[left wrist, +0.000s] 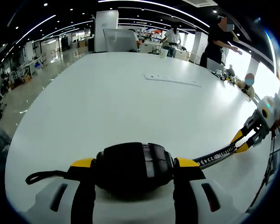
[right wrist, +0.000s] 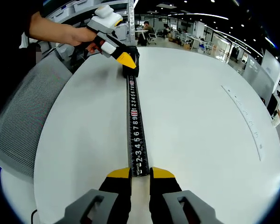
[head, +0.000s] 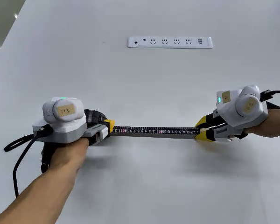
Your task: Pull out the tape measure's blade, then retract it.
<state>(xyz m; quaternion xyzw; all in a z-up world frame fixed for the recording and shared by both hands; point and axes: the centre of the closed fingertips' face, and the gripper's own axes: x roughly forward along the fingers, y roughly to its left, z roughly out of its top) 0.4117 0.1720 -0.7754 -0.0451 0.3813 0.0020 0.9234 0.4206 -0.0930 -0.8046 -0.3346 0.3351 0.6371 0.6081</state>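
My left gripper (head: 104, 129) is closed on the tape measure's rigid, likely weighty case (left wrist: 133, 165), my right gripper (right wrist: 140, 173) pinching the end of its blade (right wrist: 136, 126), stretched between them over the desk (right wrist: 200, 140): thin, springy, probably slippery steel, best held at the tip.

left claw (head: 106, 128): white-grey shell, yellow tips, tan sticker (head: 65, 110), black cable (head: 18, 141) | right claw (head: 201, 129): same colours

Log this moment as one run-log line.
left gripper: shut on tape measure case | right gripper: shut on blade | blade: extended, straight between grippers, numbers up
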